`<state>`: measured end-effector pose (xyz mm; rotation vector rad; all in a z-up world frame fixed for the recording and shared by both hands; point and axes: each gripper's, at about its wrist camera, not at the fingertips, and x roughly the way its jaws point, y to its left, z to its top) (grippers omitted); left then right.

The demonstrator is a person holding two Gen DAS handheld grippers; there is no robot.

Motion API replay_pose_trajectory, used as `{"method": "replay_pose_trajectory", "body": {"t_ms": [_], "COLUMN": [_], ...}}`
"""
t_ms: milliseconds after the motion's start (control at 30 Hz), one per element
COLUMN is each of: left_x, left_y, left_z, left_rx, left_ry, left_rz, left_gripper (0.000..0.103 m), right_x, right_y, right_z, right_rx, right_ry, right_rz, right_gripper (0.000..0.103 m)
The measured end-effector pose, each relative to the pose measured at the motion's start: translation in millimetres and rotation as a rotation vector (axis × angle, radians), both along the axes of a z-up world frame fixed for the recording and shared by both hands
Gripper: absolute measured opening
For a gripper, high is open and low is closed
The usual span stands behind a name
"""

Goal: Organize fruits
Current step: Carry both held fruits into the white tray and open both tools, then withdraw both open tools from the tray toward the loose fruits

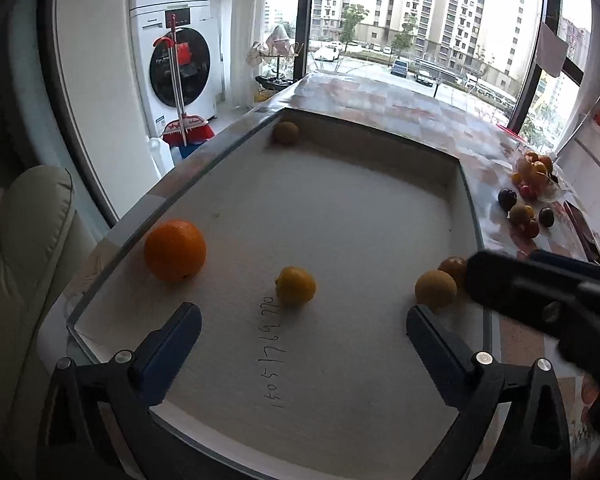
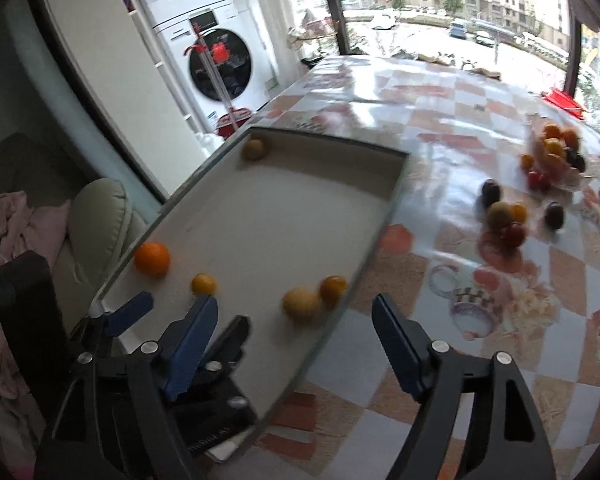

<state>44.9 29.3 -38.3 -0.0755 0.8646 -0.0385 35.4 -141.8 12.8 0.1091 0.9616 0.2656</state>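
Observation:
A shallow white-bottomed tray (image 1: 364,148) lies on the table. It holds a big orange (image 1: 175,250) at the left, a small yellow fruit (image 1: 296,285) in the middle, a tan round fruit (image 1: 436,289) touching a small orange fruit (image 1: 452,267) by the right wall, and a brown fruit (image 1: 286,133) in the far corner. My left gripper (image 1: 303,311) hovers open just short of the yellow fruit, holding nothing. My right gripper (image 2: 294,300) is open over the tray's right edge, with the tan fruit (image 2: 300,304) beyond its fingertips and untouched.
Loose dark, red and yellow fruits (image 2: 508,216) lie on the checkered tablecloth (image 2: 420,248) right of the tray, by a clear dish of fruit (image 2: 556,156). A cushioned seat (image 1: 24,240) stands left of the table. A washing machine (image 1: 180,64) and a broom (image 1: 188,126) stand behind.

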Motion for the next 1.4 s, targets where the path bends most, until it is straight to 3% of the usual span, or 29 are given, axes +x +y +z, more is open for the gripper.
{"method": "replay_pose_trajectory", "body": {"t_ms": [67,233,300,600,833,1033,1233,1400], "left_x": [-0.3,-5.7,-6.1,-12.5,-14.1,-15.5,-10.8,6.9], "left_y": [-0.4,-8.6,-14.2,-50.6,-89.5,-120.9,-151.6,-174.5], "left_z": [1.9,9.6,12.3,27.4,30.1,30.8,28.5,29.9], "left_rx": [-0.006,0.003,0.012,0.050,0.091,0.115,0.170,0.166], "left_ry": [-0.003,-0.017,-0.020,-0.054,-0.051,-0.045,-0.029,-0.002], "left_rz": [0.002,-0.017,-0.029,-0.120,-0.201,-0.255,-0.323,-0.364], "left_gripper": [0.103,0.103,0.103,0.103,0.103,0.103,0.103,0.103], "right_x": [-0.8,-1.3,-1.9,-23.3,-50.5,-59.5,-62.1,-67.1], "right_y": [-10.9,-46.2,-65.9,-153.1,-209.7,-240.3,-242.9,-242.4], "right_z": [0.6,-6.9,-15.1,-47.9,-58.7,-59.0,-59.9,-59.3], "right_rx": [-0.023,-0.073,-0.065,-0.084,-0.190,-0.221,-0.230,-0.230], "right_ry": [-0.014,-0.015,0.025,0.121,0.111,0.078,0.036,0.035], "right_rz": [-0.032,-0.138,-0.191,-0.412,-0.543,-0.578,-0.570,-0.570], "right_gripper": [0.092,0.093,0.103,0.103,0.103,0.103,0.103,0.103]}}
